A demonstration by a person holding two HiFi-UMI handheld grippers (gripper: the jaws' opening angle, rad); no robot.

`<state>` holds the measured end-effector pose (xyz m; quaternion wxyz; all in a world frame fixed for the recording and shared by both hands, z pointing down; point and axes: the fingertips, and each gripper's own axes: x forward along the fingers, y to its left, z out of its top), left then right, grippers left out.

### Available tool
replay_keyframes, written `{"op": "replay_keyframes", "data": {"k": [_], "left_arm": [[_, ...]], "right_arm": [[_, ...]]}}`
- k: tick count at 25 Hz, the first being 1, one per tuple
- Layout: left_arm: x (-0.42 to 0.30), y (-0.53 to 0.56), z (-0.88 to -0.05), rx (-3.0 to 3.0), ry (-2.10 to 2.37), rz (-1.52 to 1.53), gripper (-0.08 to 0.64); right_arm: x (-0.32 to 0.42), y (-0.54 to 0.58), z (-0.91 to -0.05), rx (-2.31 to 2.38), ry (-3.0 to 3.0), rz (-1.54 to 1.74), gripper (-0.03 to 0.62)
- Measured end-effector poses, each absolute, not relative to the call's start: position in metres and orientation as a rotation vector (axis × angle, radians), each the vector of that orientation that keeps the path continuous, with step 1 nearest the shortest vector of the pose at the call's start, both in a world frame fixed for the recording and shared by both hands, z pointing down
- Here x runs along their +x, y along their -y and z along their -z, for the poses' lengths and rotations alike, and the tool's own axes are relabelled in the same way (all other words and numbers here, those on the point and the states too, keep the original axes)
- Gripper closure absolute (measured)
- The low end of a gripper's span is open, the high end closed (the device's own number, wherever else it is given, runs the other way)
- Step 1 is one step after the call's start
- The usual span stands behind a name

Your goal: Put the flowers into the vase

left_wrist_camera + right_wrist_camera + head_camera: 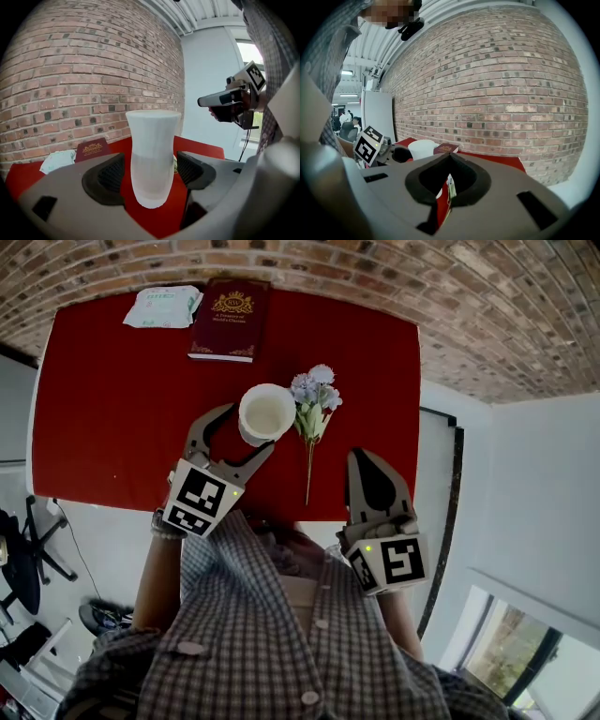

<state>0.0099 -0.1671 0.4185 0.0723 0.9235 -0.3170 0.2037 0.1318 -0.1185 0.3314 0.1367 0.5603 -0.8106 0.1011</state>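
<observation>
We hold our left gripper [246, 432] spread wide, with the white vase [267, 413] standing upright between its jaws on the red table [112, 409]. Both pads [110, 176] stand clear of the vase wall, so nothing is gripped. We judge the gripper sits there ready to close and steady the vase when a stem goes in.

Our right gripper [366, 460] has its jaws pressed together and empty, and it hangs near the table's near edge. The flowers [314, 395] lie flat on the table ahead of it and a little to its left, just outside the left gripper's right jaw. Their stem points back toward us, which should make it easy to pinch.

Only the head view shows the flowers whole. The left gripper view shows the gaps beside each pad, though the vase nearly hides the flowers there. The right gripper view shows its own closed seam, with only a sliver of green below it.
</observation>
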Motion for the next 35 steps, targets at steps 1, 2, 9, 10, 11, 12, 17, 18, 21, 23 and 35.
{"op": "replay_keyframes", "data": {"k": [1, 2, 9, 10, 11, 12, 17, 18, 21, 23, 35], "left_arm": [[0.012, 0.168, -0.42, 2.776, 0.947, -0.62, 0.224], [0.014, 0.169, -0.421, 2.773, 0.944, -0.615, 0.221], [0.025, 0.177, -0.423, 2.774, 0.935, -0.581, 0.219], [0.027, 0.177, -0.424, 2.779, 0.926, -0.586, 0.219], [0.029, 0.176, -0.426, 2.785, 0.92, -0.598, 0.221], [0.03, 0.176, -0.427, 2.789, 0.918, -0.609, 0.221], [0.028, 0.178, -0.427, 2.776, 0.947, -0.575, 0.222], [0.029, 0.178, -0.427, 2.778, 0.954, -0.572, 0.222], [0.029, 0.177, -0.427, 2.779, 0.965, -0.574, 0.224], [0.029, 0.176, -0.427, 2.779, 0.963, -0.57, 0.224], [0.03, 0.177, -0.427, 2.771, 0.971, -0.551, 0.224]], "right_arm": [[0.134, 0.119, -0.332, 1.627, 2.343, -0.297, 0.591], [0.135, 0.119, -0.333, 1.63, 2.337, -0.298, 0.591], [0.14, 0.12, -0.34, 1.621, 2.313, -0.307, 0.591], [0.14, 0.12, -0.342, 1.616, 2.309, -0.308, 0.591], [0.14, 0.12, -0.344, 1.611, 2.303, -0.309, 0.591], [0.14, 0.121, -0.347, 1.605, 2.296, -0.308, 0.591], [0.144, 0.123, -0.367, 1.562, 2.223, -0.327, 0.591], [0.146, 0.123, -0.373, 1.555, 2.196, -0.337, 0.591], [0.151, 0.126, -0.391, 1.539, 2.132, -0.354, 0.591], [0.151, 0.128, -0.404, 1.505, 2.094, -0.38, 0.591], [0.135, 0.152, -0.468, 1.37, 2.059, -0.631, 0.432]]}}
